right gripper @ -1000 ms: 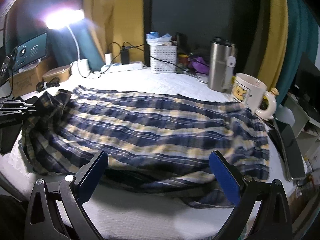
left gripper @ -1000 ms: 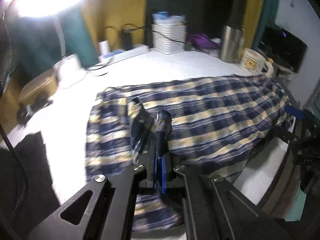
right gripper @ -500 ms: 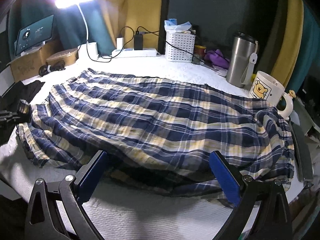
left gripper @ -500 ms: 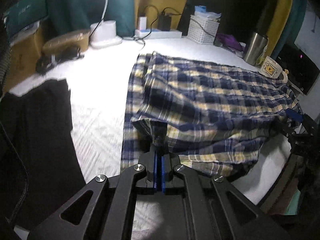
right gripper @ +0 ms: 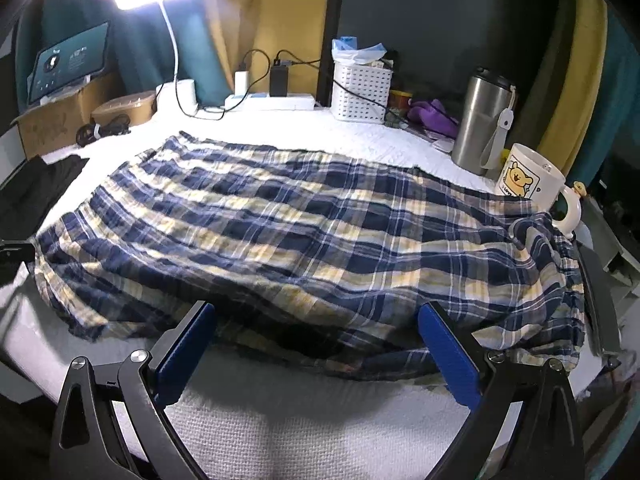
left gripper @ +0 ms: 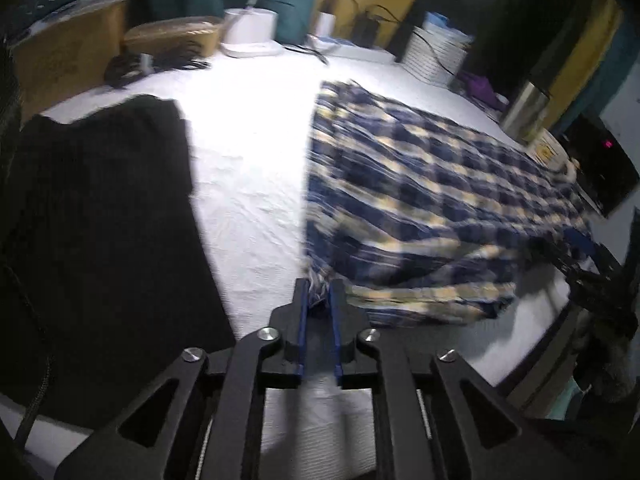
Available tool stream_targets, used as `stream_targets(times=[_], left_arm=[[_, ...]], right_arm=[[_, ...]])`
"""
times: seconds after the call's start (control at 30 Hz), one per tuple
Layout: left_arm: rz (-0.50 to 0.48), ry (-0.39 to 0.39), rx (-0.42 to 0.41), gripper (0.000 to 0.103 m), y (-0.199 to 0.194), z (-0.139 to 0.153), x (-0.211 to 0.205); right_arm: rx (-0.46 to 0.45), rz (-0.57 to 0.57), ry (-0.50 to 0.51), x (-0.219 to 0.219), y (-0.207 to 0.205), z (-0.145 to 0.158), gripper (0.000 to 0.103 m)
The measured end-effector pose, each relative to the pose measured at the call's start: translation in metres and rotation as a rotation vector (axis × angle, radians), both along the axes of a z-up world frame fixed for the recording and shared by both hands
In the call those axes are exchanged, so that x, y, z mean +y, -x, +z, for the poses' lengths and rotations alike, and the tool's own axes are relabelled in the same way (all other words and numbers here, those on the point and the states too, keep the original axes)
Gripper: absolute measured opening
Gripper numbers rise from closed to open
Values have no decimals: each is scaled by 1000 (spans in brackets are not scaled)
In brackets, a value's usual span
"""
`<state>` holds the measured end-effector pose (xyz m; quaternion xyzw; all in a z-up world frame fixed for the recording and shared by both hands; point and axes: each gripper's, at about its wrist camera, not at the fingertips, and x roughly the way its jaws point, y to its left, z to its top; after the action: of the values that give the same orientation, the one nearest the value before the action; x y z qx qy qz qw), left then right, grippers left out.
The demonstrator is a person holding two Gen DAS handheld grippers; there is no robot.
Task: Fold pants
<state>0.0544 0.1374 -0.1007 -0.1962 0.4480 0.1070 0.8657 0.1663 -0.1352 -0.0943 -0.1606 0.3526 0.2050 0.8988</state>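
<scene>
Blue-and-cream plaid pants [right gripper: 300, 232] lie spread across the white towel-covered table [right gripper: 304, 420]. In the left wrist view the pants [left gripper: 440, 184] run away to the right. Their near corner sits between the tips of my left gripper [left gripper: 318, 288]. Its jaws are opening, and a narrow gap shows between the blue pads. My right gripper [right gripper: 318, 316] stands wide open at the near hem, low over the table. One fingertip [right gripper: 202, 316] is at each side of a stretch of hem and nothing is pinched. The left gripper [right gripper: 12, 252] shows at the pants' far-left end.
A black garment [left gripper: 100, 220] lies left of the pants. A bear mug [right gripper: 528, 180], a steel tumbler [right gripper: 484, 120], a white basket [right gripper: 362, 88], a power strip [right gripper: 272, 101] and a cardboard box [right gripper: 52, 120] line the back and right. A dark flat device [right gripper: 596, 300] lies at the right edge.
My left gripper drew the pinched pants corner out leftward and down to the table, then its jaws parted. The pants now lie stretched out flatter. The right gripper stays wide open at the hem.
</scene>
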Motion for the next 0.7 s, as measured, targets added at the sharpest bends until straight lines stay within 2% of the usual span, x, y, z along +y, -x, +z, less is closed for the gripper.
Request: stream_targets(times=[0.1, 0.2, 0.43, 0.7], left_arm=[[36, -43, -25, 34, 1, 12, 11], [36, -56, -53, 42, -7, 22, 17], [-58, -85, -61, 44, -61, 33, 10], [-156, -89, -37, 44, -125, 27, 2]], right_arm=[[-10, -5, -26, -2, -2, 7, 101], [-24, -14, -45, -4, -4, 15, 102], [-41, -69, -94, -20, -20, 27, 103], [-39, -122, -104, -39, -43, 28, 103]])
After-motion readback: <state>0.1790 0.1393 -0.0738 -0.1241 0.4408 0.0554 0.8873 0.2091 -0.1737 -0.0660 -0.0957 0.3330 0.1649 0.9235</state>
